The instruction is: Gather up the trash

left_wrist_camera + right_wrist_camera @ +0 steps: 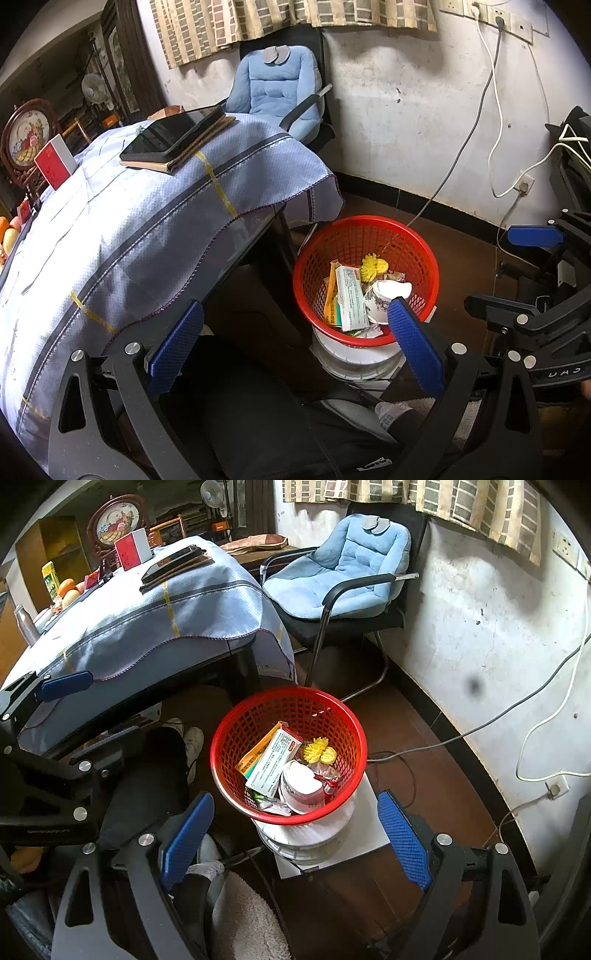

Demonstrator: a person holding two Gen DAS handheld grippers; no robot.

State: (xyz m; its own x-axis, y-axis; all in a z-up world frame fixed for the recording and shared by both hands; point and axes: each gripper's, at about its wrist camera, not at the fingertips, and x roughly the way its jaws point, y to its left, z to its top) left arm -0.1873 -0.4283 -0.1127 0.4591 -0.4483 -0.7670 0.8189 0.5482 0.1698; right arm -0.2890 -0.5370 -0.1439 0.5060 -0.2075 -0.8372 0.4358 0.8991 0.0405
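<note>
Both grippers, left [295, 347] and right [295, 834], gape empty; bumping the perched basket [236, 720] could spill the trash [273, 764].

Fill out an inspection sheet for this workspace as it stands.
Surface: table under a blue cloth, mostly bare.
Job's things: red basket beside the table on a white stand, holding a medicine box, paper cup and yellow wrappers.
Clutter: tablet on a notebook, red box, fruit at the table's far end.
Grippers: left gripper and right gripper open, empty, above the basket.
Cables: white and grey cords hang from wall sockets to the floor.
Surroundings: blue-cushioned chair, scuffed wall, curtain.
</note>
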